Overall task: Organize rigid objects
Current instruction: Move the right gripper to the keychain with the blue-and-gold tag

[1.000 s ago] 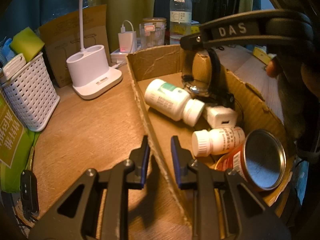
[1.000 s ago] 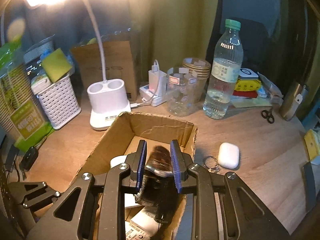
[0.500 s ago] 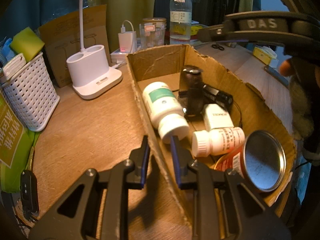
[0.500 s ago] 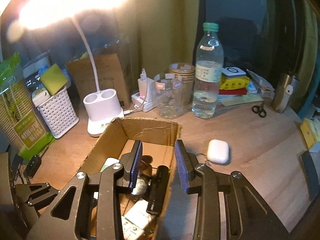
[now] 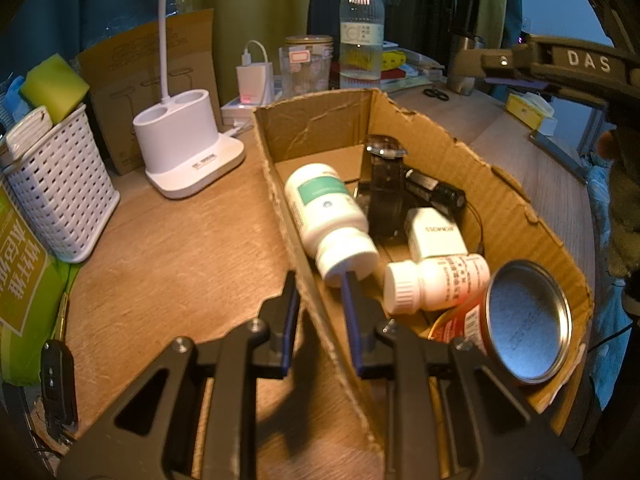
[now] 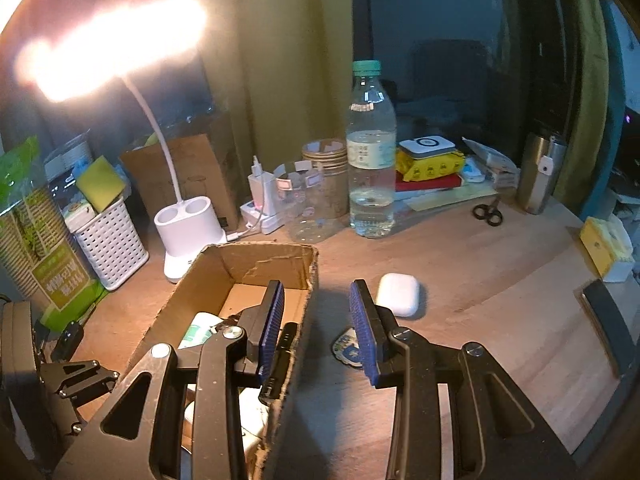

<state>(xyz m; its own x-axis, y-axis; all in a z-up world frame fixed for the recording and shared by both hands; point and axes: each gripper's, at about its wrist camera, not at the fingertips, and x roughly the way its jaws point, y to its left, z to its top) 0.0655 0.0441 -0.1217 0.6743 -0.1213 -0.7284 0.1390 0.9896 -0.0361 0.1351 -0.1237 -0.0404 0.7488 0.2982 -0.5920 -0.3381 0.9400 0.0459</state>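
The right tongs are open and nothing is held between them. The last thing to pick up looks to be the white earbud case. It is seen on the counter in the right wrist picture, just up and to the right of the right-side finger, near the middle of the frame. Its long side runs across the picture, left to right. A small blue and white sticker-like thing lies just below it, partly hidden by the same finger.

The cardboard box sits in the lower left of that picture, with a bottle and dark things already inside. The left tongs are closed on the box's left wall, seen at the bottom middle of the left wrist picture.

The case is much nearer to the right tongs, so a small reach up and right is probably needed.
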